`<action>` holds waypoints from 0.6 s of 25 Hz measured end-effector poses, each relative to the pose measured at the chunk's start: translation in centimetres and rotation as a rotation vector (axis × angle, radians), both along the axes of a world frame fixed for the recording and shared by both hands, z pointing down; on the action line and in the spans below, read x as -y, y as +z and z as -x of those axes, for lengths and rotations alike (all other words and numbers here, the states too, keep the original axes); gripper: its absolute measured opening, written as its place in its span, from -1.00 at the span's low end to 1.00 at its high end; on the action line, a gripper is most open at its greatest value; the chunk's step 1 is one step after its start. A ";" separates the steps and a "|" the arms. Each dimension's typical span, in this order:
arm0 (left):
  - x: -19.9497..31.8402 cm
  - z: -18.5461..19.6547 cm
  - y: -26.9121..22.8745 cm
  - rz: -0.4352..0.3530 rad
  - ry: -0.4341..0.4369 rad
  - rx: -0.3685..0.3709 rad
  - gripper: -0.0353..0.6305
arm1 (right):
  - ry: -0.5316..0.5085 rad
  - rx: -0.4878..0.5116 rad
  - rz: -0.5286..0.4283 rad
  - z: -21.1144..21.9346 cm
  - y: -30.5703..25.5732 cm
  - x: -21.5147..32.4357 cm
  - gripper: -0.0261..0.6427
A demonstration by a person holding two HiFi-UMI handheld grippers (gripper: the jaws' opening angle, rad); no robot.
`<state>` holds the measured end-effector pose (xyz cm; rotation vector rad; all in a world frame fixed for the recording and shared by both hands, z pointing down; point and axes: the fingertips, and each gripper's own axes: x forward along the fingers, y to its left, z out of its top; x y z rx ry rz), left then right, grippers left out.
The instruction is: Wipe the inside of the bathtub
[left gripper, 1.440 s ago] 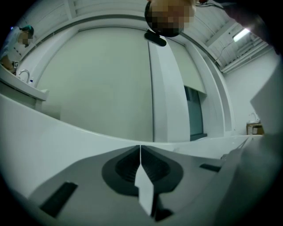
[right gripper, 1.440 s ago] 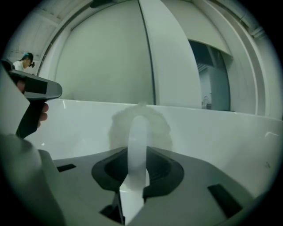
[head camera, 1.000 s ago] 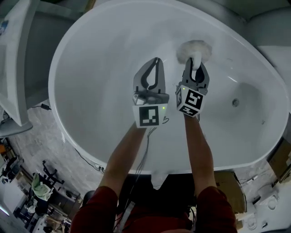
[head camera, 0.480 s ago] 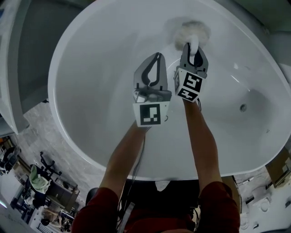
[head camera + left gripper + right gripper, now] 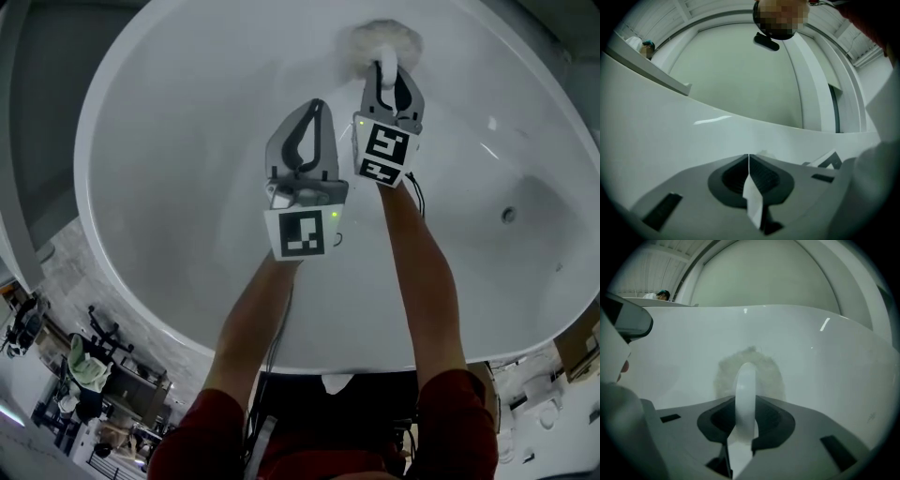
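The bathtub [image 5: 178, 178] is lying below the person, a white, glossy oval with smooth sloping walls that are catching a few bright highlights; its round drain [image 5: 509, 215] is showing low on the floor, off to the right. A fluffy white wiping pad [image 5: 384, 37] is pressing against the far inner wall just under the rim, round and soft-edged, its pale fibres nearly blending into the enamel. A smooth white handle [image 5: 386, 75] is running from the pad back toward the person.

The right gripper [image 5: 386, 67] is clamping that handle between its jaws, which are standing only as far apart as the handle's thickness; in the right gripper view the handle [image 5: 746, 390] is rising straight up between them, with the pad [image 5: 769, 373] spreading behind it on the tub wall.

The left gripper [image 5: 319, 105] is hovering just beside the right one, over the middle of the tub, touching nothing. In the left gripper view its jaws are meeting tip to tip with nothing between them [image 5: 749, 157].
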<state>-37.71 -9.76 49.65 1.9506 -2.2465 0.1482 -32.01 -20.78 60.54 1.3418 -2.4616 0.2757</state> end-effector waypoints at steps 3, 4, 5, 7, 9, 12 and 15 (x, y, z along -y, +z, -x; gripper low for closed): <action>0.9 -2.6 -0.2 -0.001 0.004 -0.003 -0.84 | -0.035 -0.006 -0.006 -2.0 -0.3 0.5 -0.64; 1.1 -3.4 -0.2 0.001 0.010 -0.001 -0.84 | -0.043 -0.015 -0.009 -2.4 -0.3 0.7 -0.64; 1.2 -3.6 -0.3 0.005 0.016 0.003 -0.84 | -0.046 -0.023 -0.012 -2.6 -0.2 0.8 -0.64; 1.2 -3.8 -0.2 0.008 0.030 0.010 -0.84 | -0.034 -0.032 -0.011 -2.8 0.1 1.0 -0.64; 1.5 -5.1 0.0 0.006 0.041 0.010 -0.84 | -0.017 -0.040 -0.014 -4.6 0.4 1.5 -0.64; 2.5 -8.5 0.0 0.004 0.061 0.011 -0.84 | 0.001 -0.056 -0.017 -8.6 0.7 2.5 -0.64; 3.2 -10.5 0.1 0.004 0.081 0.012 -0.84 | 0.016 -0.066 -0.015 -11.1 1.1 2.8 -0.64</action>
